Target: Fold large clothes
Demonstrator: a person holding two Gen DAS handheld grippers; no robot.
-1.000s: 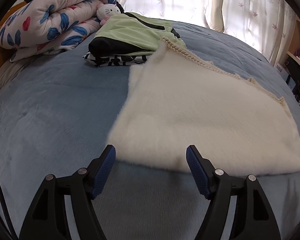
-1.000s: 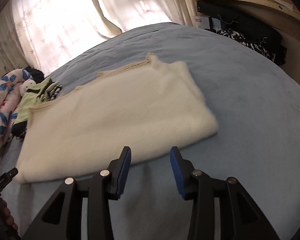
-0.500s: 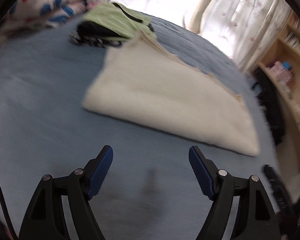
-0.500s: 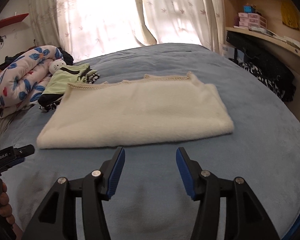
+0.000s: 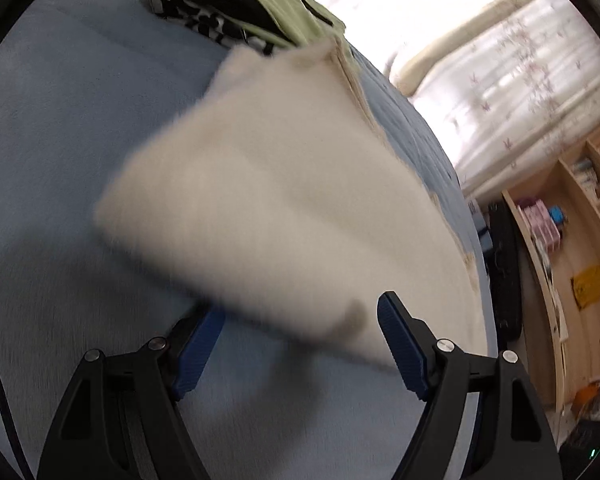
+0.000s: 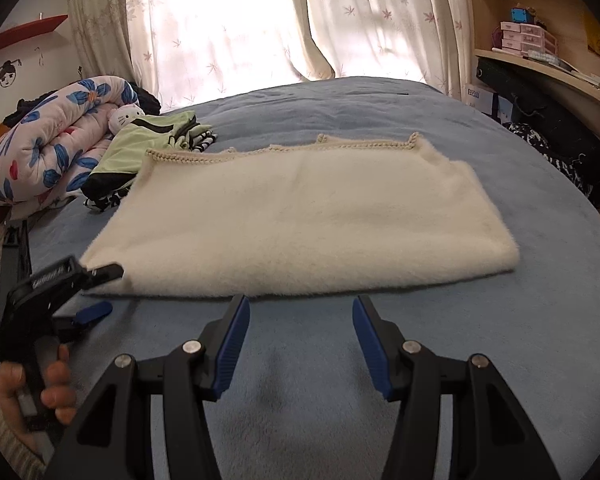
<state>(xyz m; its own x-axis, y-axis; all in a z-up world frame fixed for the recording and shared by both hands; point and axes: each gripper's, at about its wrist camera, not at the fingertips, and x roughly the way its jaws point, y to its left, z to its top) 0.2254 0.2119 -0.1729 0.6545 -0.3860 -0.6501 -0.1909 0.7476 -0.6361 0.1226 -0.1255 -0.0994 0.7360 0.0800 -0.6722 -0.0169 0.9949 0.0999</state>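
Blue bedding (image 6: 500, 320) covers the bed, and on it I see the cream garment (image 6: 300, 232) lying flat, already folded into a wide band with its long axis running left to right across my right view, crochet trim along the far edge. My right gripper (image 6: 300, 334) sits just short of the near fold edge, about midway along it, fingers spread wide and holding nothing. My left gripper (image 5: 300, 340) is at the garment's near left corner, jaws also wide apart, one finger over the cloth and one seemingly under it, gripping nothing yet. I judge the left end the nearer one to fold across.
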